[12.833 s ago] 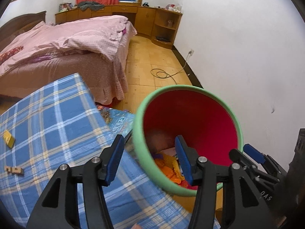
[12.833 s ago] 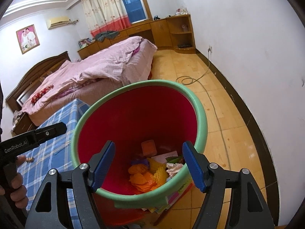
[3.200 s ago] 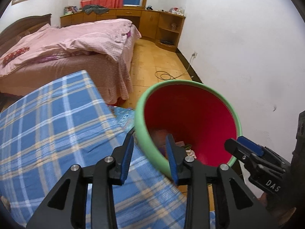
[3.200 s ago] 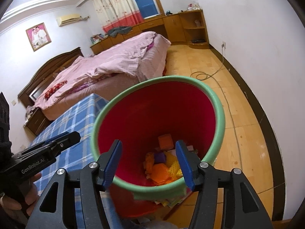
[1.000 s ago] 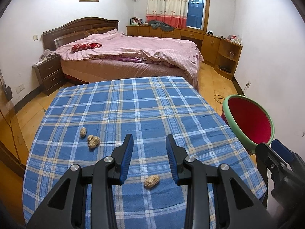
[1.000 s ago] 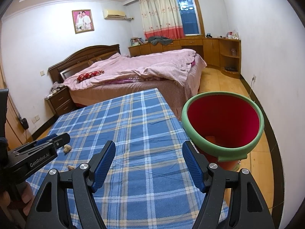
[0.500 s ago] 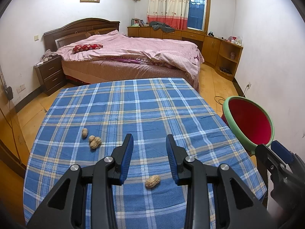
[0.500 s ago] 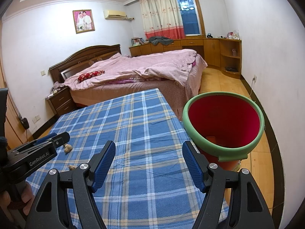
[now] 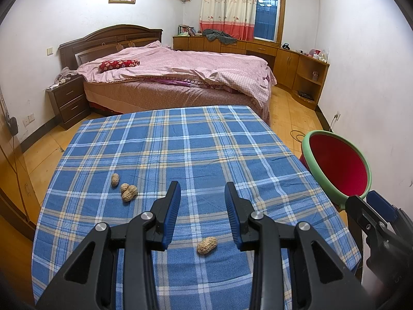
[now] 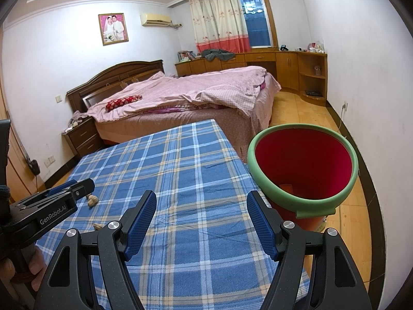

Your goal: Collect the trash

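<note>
The bin (image 10: 302,206) rim hides most of its contents.

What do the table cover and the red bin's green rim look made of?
Table cover: woven cloth, matte, seemingly slightly fuzzy; its plaid shows creases and drapes over the edge. Bin rim: probably soft foam or rubber, matte; a visible cut end suggests a strip wrapped around the bin.

Both grippers, left (image 9: 199,210) and right (image 10: 201,224), are black with blue ribbed pads, silver screws, and "GenRobot.AI" lettering.

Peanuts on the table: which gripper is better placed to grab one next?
Left. The left gripper is open with the nearest peanut just below its fingers; the right gripper faces bare cloth near the bin.
</note>
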`<state>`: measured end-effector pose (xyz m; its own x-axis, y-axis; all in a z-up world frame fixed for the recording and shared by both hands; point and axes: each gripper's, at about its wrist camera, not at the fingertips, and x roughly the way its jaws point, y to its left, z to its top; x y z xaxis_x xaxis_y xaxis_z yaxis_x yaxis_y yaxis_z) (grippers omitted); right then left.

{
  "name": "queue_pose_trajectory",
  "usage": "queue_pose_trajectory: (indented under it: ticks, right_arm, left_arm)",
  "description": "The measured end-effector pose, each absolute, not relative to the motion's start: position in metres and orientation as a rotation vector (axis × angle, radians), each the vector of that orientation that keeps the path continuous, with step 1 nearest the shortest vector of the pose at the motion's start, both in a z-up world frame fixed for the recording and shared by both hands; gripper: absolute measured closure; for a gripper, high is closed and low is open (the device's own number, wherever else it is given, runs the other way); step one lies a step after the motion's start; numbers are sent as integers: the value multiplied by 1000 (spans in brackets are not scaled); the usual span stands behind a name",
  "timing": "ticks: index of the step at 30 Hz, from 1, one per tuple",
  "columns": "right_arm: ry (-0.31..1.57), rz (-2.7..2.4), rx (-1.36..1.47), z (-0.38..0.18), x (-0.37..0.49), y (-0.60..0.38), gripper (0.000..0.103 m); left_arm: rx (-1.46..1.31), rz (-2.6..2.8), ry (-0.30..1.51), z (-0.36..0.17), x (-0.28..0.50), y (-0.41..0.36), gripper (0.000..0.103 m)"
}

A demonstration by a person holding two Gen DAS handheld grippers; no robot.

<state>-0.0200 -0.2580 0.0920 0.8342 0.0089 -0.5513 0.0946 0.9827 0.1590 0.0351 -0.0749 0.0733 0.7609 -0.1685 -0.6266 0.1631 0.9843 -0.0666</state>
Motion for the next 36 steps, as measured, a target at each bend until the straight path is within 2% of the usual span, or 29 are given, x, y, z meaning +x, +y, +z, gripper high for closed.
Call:
queue_pose_trajectory:
  ticks: [36]
  right_arm:
    - [576, -41, 181, 94, -20, -251, 29]
  left_arm:
    - [-10, -173, 677, 78, 31, -72, 68]
